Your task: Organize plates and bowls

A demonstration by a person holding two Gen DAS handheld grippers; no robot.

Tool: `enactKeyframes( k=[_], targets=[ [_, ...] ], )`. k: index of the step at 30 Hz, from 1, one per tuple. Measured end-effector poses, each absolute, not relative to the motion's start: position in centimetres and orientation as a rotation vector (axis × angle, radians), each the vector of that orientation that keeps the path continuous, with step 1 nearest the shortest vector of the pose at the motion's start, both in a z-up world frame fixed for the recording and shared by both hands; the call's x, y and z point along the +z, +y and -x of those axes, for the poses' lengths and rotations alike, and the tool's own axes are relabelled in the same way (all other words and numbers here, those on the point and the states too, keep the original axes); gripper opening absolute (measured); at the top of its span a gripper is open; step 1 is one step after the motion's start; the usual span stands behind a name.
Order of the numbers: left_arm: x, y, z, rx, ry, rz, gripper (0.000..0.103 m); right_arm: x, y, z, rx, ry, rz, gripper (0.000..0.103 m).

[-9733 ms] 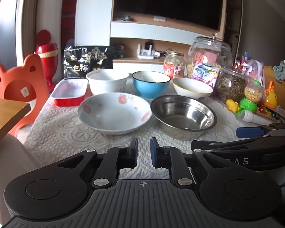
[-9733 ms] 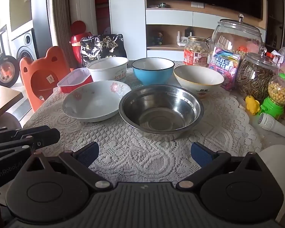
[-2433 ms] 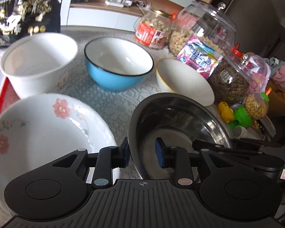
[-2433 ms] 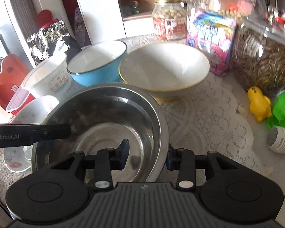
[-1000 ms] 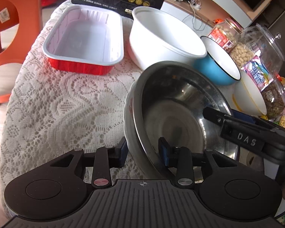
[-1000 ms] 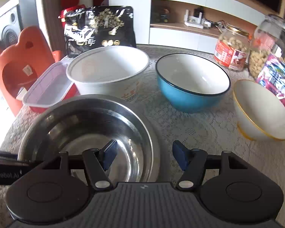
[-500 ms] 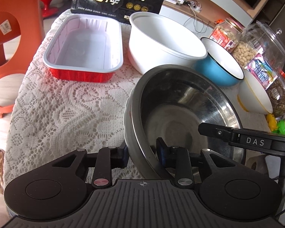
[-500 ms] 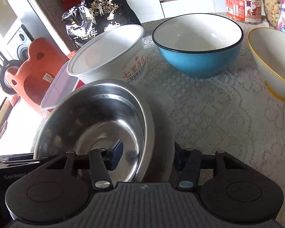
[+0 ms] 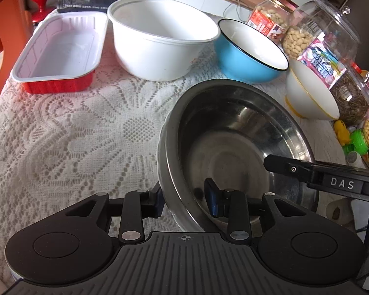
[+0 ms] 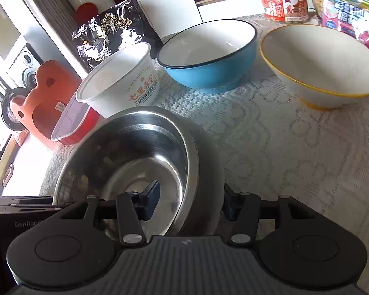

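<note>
We've got two fisheye wrist views, each looking forward and steeply down along its own gripper's fingers. Left wrist cam sits close over the near left rim of the steel bowl (image 9: 236, 145), facing across the lace tablecloth (image 9: 69, 132) toward the red tray (image 9: 59, 54), white tub (image 9: 162, 41) and blue bowl (image 9: 248, 54), jars at far right. Right wrist cam sits equally close at the steel bowl's (image 10: 132, 152) right rim, angled left toward the white tub (image 10: 120, 83) and blue bowl (image 10: 209, 54). We see both bowls, the tub, the tray and each other's gripper in both views.
</note>
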State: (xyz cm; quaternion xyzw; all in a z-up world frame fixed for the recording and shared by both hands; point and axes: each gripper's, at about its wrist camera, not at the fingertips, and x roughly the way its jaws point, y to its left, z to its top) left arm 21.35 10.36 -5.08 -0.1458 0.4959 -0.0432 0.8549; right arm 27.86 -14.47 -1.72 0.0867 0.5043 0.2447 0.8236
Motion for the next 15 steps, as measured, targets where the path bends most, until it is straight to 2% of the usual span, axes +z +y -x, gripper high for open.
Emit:
enactKeyframes(
  k=[8,15],
  targets=[
    [-5.3,9.5,-21.5,-0.086,1.020,0.289,0.035,-1.1,-14.7,-26.3,0.493,0.972,-0.077,0.052],
    [-5.8,11.0,-20.7,-0.108,0.954,0.379,0.032,-2.0,-14.5,-26.4,0.491,0.984,-0.090,0.052]
  ],
)
